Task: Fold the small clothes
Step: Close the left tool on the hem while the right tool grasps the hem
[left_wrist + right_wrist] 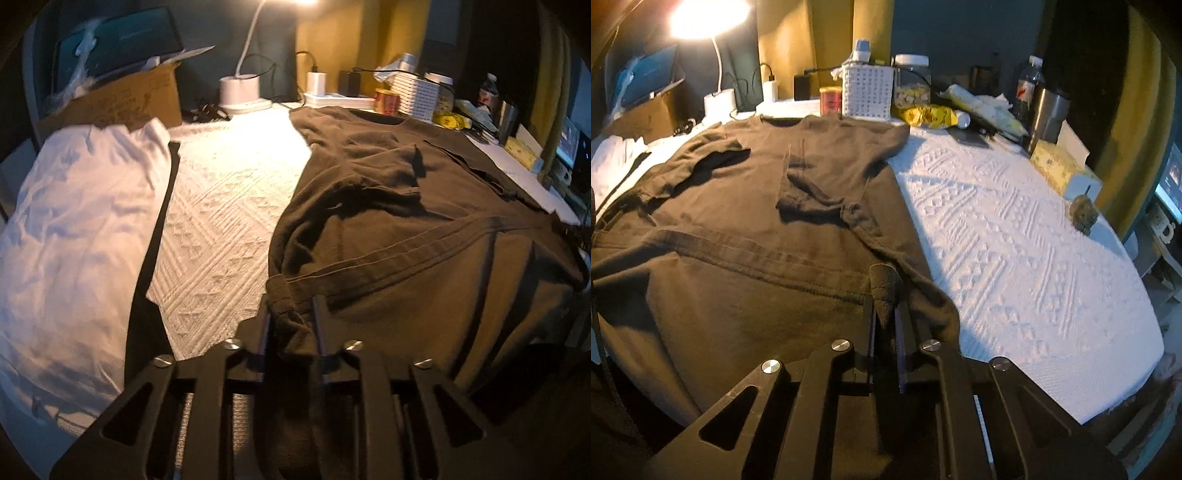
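Observation:
A dark brown T-shirt (pixel 388 206) lies spread on a white textured cloth (pixel 229 192), collar far, sleeves folded in over the body. My left gripper (pixel 291 306) is shut on the shirt's near left hem corner. In the right wrist view the same T-shirt (pixel 746 192) fills the left half. My right gripper (pixel 884 299) is shut on its near right hem corner, a bunched tip of fabric sticking up between the fingers. The hem hangs off the near table edge.
A white garment (pixel 74 229) lies at the left. A cardboard box (pixel 125 99), lamp base (pixel 240 92), chargers, white basket (pixel 866 92), jar (pixel 911 83), snack bag (pixel 931 116), steel tumbler (pixel 1049 114) and tissue box (pixel 1060 166) line the far edge. A small dark object (pixel 1082 214) sits on the right.

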A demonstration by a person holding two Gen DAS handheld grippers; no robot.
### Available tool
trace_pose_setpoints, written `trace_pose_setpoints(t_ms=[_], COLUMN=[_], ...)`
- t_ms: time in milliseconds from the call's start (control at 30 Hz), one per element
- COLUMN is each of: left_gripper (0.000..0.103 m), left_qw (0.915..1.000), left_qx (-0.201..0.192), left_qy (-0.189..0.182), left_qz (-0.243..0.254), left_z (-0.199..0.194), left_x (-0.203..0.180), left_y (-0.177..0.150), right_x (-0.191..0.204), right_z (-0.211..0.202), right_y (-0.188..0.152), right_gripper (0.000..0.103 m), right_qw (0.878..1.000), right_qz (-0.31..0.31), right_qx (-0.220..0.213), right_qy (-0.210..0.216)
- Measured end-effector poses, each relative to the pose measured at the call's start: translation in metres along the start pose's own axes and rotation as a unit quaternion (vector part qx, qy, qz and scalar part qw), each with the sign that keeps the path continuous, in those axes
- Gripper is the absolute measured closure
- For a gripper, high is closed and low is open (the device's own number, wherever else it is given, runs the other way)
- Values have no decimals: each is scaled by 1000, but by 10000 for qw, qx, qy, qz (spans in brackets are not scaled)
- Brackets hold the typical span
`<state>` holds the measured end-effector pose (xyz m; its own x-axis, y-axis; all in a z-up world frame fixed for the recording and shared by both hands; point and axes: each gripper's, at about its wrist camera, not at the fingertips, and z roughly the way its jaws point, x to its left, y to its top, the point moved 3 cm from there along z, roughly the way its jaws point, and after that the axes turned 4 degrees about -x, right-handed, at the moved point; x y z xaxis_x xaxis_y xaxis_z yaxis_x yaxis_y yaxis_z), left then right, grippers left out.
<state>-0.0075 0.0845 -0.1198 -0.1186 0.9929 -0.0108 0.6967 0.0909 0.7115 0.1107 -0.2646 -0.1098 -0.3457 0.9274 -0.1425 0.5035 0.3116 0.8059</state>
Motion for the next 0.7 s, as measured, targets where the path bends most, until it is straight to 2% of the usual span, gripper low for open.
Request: trace_pose_setpoints(t_ms=[133,433,700], left_gripper=[96,97,97], left_qw=[9998,9987,9977], left_qx=[-152,-496,-657], left_qy=[-77,-84,32], left_qz=[55,119,145], left_z=[-8,-24,-27], left_x=[-4,-6,-2], left_y=[7,29,47], right_x=[0,-3,-10], right_z=[-12,-34,-36], right_y=[10,32,43], right_gripper=[94,95,95], right_qw=[9998,9983,9975], right_qz=[13,74,193], right_qx=[-188,-573,-682], right_qy=[18,48,57])
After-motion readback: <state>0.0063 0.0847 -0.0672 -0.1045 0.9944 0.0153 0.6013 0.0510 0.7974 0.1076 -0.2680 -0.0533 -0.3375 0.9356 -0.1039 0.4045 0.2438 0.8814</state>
